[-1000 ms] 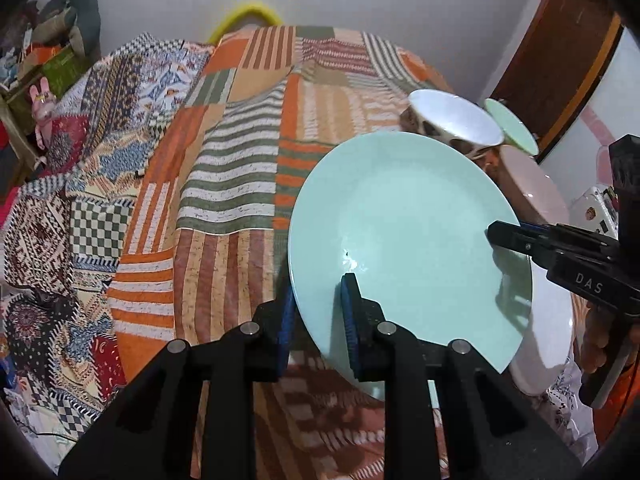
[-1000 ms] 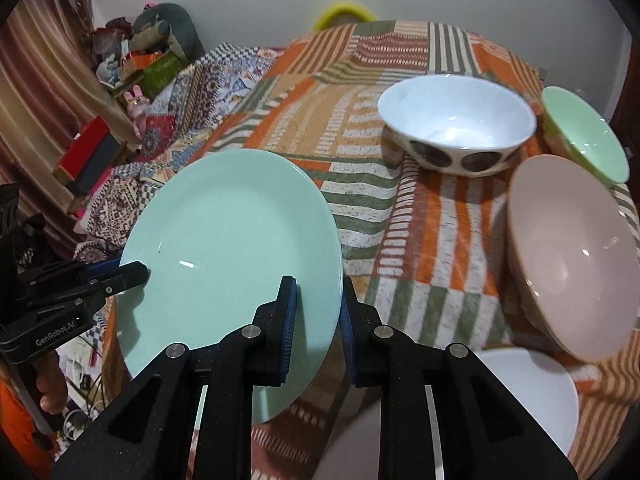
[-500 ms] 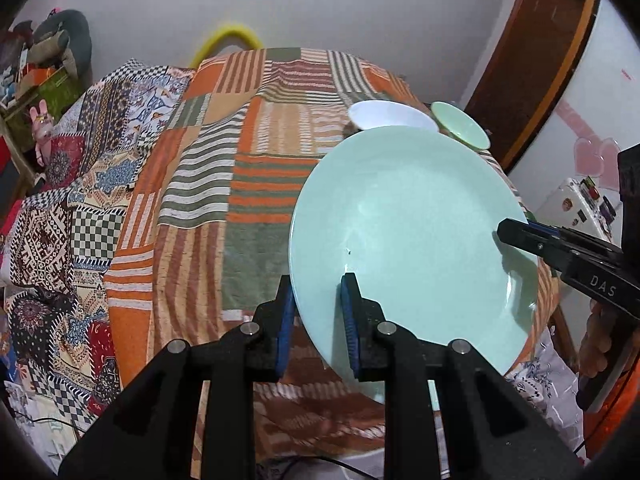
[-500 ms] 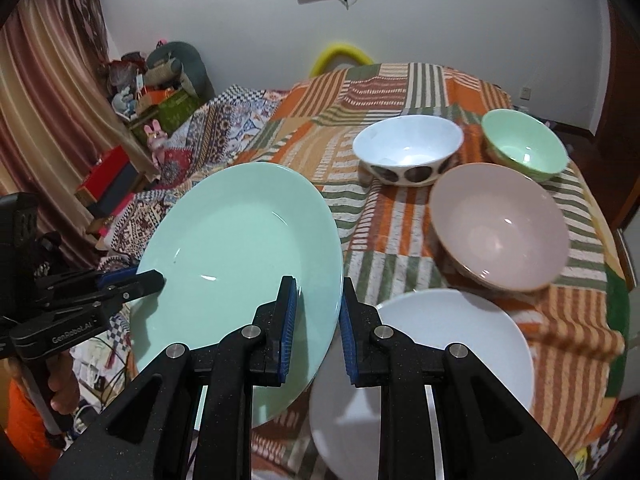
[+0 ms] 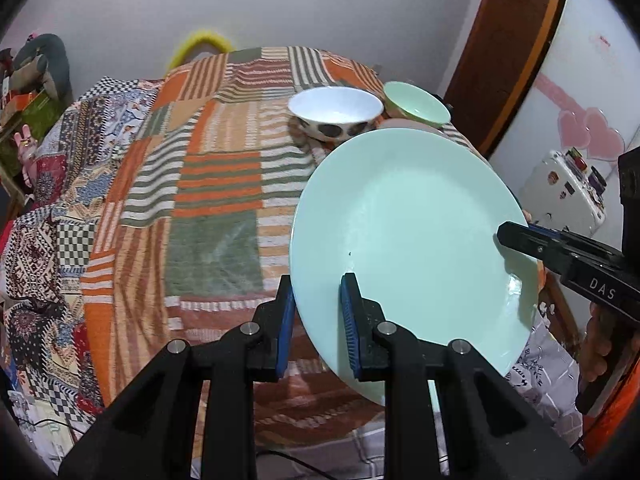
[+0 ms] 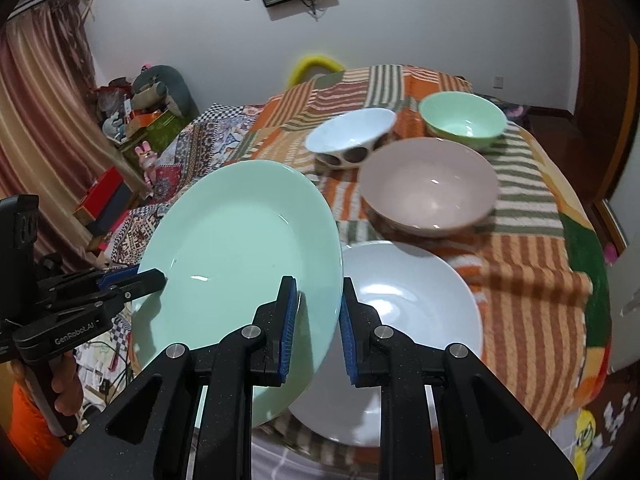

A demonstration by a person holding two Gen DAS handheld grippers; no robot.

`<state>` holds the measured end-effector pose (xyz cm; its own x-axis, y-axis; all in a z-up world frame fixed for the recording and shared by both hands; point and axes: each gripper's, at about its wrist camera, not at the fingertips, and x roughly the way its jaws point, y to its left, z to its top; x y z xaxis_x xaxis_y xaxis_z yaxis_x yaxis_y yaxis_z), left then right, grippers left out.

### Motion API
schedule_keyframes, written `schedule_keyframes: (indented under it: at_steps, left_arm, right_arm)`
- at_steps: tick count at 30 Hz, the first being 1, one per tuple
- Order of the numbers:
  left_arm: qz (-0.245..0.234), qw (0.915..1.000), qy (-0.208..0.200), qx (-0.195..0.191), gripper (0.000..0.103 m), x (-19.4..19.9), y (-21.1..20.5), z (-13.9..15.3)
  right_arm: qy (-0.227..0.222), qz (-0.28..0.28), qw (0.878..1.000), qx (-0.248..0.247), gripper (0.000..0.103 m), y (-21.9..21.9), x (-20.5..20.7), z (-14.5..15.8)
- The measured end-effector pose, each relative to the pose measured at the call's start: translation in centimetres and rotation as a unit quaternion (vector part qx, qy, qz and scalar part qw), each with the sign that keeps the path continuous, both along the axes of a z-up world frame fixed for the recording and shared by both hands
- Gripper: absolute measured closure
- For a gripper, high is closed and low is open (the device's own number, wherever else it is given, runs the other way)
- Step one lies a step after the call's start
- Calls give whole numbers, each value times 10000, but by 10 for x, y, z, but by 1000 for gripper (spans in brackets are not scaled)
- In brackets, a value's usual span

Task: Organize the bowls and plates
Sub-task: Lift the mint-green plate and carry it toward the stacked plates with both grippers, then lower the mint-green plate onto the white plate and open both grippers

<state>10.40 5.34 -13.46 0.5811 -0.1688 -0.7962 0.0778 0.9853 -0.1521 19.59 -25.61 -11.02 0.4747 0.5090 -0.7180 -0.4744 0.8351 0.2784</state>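
Observation:
A mint green plate (image 5: 408, 232) is held in the air, tilted, above the table's near edge. My left gripper (image 5: 316, 320) is shut on its left rim. My right gripper (image 6: 316, 316) is shut on its right rim; the plate also shows in the right wrist view (image 6: 240, 248). Below it a white plate (image 6: 408, 312) lies on the striped tablecloth (image 6: 532, 280). Behind it stand a pink bowl (image 6: 428, 188), a white spotted bowl (image 6: 352, 136) and a green bowl (image 6: 460, 120).
A bed with patterned quilts (image 5: 52, 208) lies left of the table. A wooden door (image 5: 504, 52) and a white appliance (image 5: 560, 192) are to the right. Boxes and toys (image 6: 136, 120) sit by the curtain.
Both grippers have lifted the green plate up and back from the table. The white plate and the bowls have come into full view beneath and behind it.

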Motion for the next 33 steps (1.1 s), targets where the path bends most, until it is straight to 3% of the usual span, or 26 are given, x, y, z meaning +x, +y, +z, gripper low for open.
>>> schedule_keyframes:
  at_steps: [18, 33]
  left_arm:
    - [-361, 9977, 518, 249, 81, 15, -51, -42]
    - [-378, 9943, 928, 360, 81, 41, -67, -75]
  right_arm:
    - [538, -476, 9974, 19, 84, -47, -7, -41]
    - [925, -693, 9933, 29, 84, -61, -4, -70]
